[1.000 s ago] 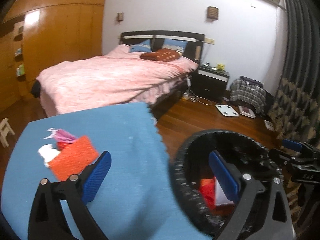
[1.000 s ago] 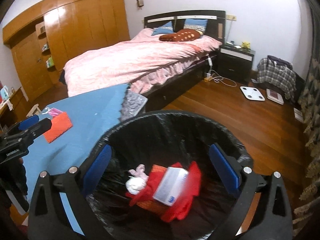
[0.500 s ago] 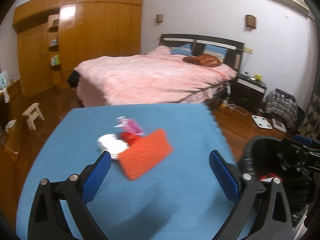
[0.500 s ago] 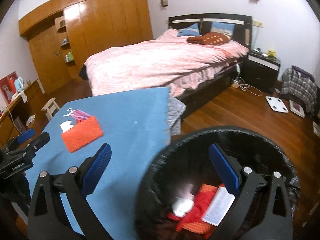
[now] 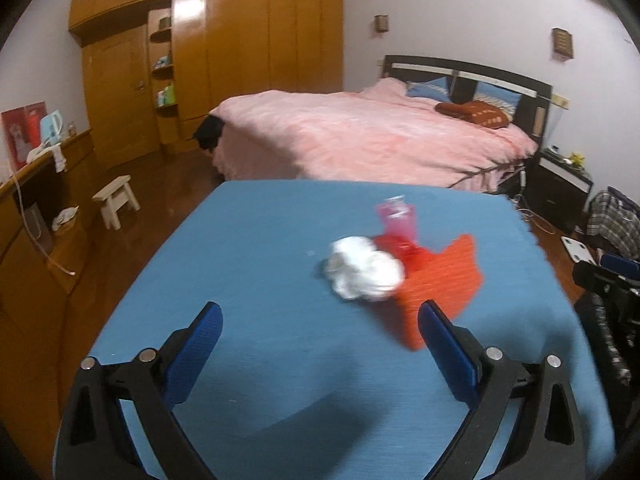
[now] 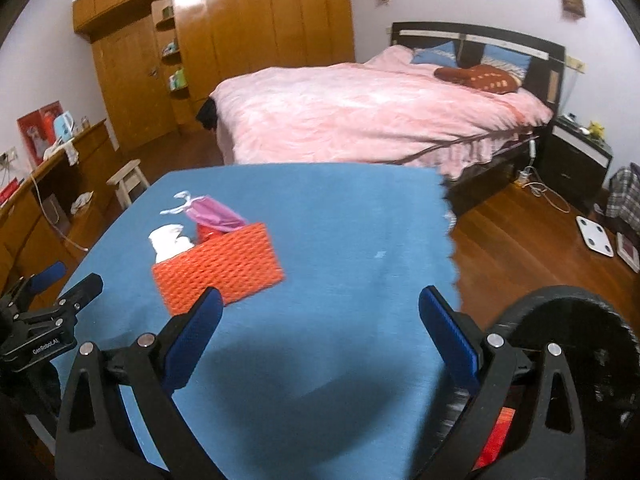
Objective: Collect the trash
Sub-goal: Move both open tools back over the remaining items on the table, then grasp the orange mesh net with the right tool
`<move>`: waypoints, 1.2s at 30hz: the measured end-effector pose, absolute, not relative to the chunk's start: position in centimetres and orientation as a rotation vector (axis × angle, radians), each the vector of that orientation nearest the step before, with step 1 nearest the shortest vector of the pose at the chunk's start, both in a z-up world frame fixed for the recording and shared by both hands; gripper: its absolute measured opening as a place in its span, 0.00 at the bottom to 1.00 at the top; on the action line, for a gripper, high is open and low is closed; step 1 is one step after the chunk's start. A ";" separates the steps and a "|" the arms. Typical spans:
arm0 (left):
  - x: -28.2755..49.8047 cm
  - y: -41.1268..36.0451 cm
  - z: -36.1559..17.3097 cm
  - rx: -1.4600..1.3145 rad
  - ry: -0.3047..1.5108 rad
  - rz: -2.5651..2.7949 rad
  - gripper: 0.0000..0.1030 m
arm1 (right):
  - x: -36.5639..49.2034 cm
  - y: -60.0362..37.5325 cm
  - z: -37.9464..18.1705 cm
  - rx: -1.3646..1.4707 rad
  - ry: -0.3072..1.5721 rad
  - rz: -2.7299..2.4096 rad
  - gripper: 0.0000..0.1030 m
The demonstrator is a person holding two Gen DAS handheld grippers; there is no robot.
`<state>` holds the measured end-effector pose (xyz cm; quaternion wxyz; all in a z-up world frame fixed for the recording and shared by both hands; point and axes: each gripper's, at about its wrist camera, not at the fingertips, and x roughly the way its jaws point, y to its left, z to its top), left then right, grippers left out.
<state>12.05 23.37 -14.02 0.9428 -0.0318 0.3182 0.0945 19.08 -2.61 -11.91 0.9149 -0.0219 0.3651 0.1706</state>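
Observation:
On the blue table cloth (image 5: 260, 280) lies a small pile of trash: a crumpled white tissue (image 5: 362, 270), an orange foam net (image 5: 440, 284), a red piece (image 5: 400, 250) and a pink wrapper (image 5: 396, 218). My left gripper (image 5: 320, 340) is open and empty, just short of the pile. My right gripper (image 6: 320, 328) is open and empty over the cloth, right of the same orange net (image 6: 220, 268), tissue (image 6: 170, 242) and pink wrapper (image 6: 212, 212). The black-lined trash bin (image 6: 560, 332) stands at the lower right with red trash inside.
A pink bed (image 5: 380, 140) stands behind the table. A wooden wardrobe (image 5: 224, 52) lines the far wall. A small stool (image 5: 116, 200) and a wooden counter (image 5: 40, 184) are at the left. A nightstand (image 6: 576, 160) and a scale (image 6: 594, 236) are on the right.
Both grippers have swung left, away from the bin and over the blue cloth. The left one has closed in on the trash pile. Both stayed open and empty.

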 end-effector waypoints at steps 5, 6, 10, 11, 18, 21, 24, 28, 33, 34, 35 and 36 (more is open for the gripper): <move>12.4 26.6 -15.6 -0.067 0.675 0.230 0.93 | 19.7 1.6 -14.3 -0.056 0.794 0.401 0.93; 12.5 27.1 -15.8 -0.063 0.679 0.234 0.93 | 19.8 2.4 -14.7 -0.058 0.803 0.410 0.93; 12.9 28.7 -16.8 -0.059 0.698 0.250 0.93 | 19.9 5.5 -16.4 -0.083 0.841 0.435 0.93; 12.9 28.9 -16.9 -0.068 0.701 0.254 0.93 | 19.9 6.1 -16.7 -0.094 0.850 0.439 0.93; 12.4 30.4 -17.6 -0.123 0.705 0.253 0.93 | 20.2 9.9 -18.4 -0.173 0.875 0.420 0.93; 12.4 30.6 -17.6 -0.126 0.704 0.250 0.93 | 20.7 10.1 -19.2 -0.195 0.903 0.395 0.93; 12.5 30.7 -17.7 -0.134 0.708 0.247 0.93 | 21.0 9.4 -19.7 -0.201 0.922 0.367 0.93; 12.5 30.7 -17.8 -0.132 0.713 0.244 0.93 | 21.2 7.3 -19.6 -0.229 0.924 0.323 0.93; 12.8 30.5 -17.8 -0.130 0.714 0.240 0.93 | 21.2 3.7 -19.6 -0.308 0.913 0.243 0.93; 12.9 30.5 -17.8 -0.132 0.715 0.239 0.93 | 21.4 2.6 -19.5 -0.300 0.920 0.215 0.93; 13.0 30.4 -17.8 -0.136 0.716 0.238 0.93 | 21.5 1.8 -19.4 -0.284 0.923 0.204 0.93; 13.1 30.3 -17.8 -0.140 0.716 0.238 0.93 | 21.5 0.8 -19.2 -0.260 0.925 0.196 0.93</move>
